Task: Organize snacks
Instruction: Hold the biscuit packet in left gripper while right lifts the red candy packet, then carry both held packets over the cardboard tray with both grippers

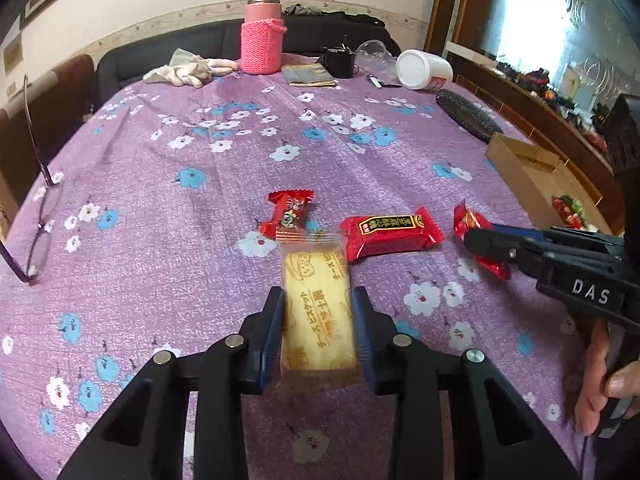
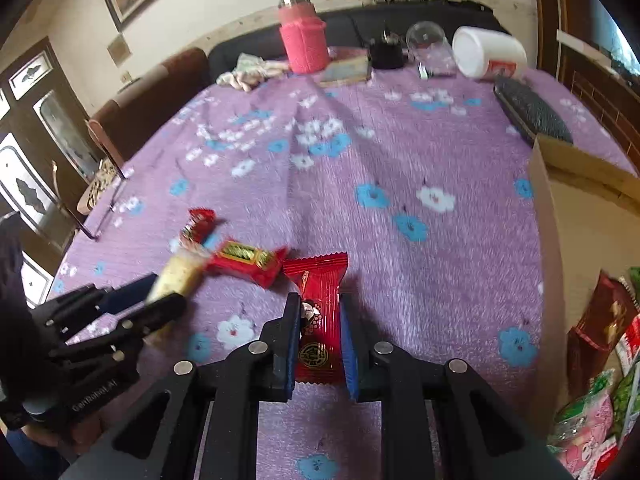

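Observation:
My left gripper [image 1: 318,296] is shut on a long yellow biscuit packet [image 1: 316,312], its pads pressing both long sides just above the purple flowered cloth [image 1: 200,152]. Beyond it lie a small red candy [image 1: 290,212] and a red rectangular snack [image 1: 390,232]. At the right, my right gripper [image 1: 474,240] is shut on a red foil packet [image 1: 466,218]. The right wrist view shows that red packet [image 2: 318,320] pinched between the right gripper's [image 2: 320,302] blue pads. There the left gripper [image 2: 160,296] with the biscuit packet [image 2: 180,274] is at the left, next to the red snack [image 2: 248,262] and the candy [image 2: 198,226].
A cardboard box [image 2: 544,216] stands at the right table edge with several snack packets [image 2: 600,380] in it. Along the far edge are a pink flask [image 1: 262,40], gloves [image 1: 192,68], a tipped white cup [image 1: 424,68] and a black pad [image 1: 468,114]. Glasses [image 1: 40,220] lie at the left.

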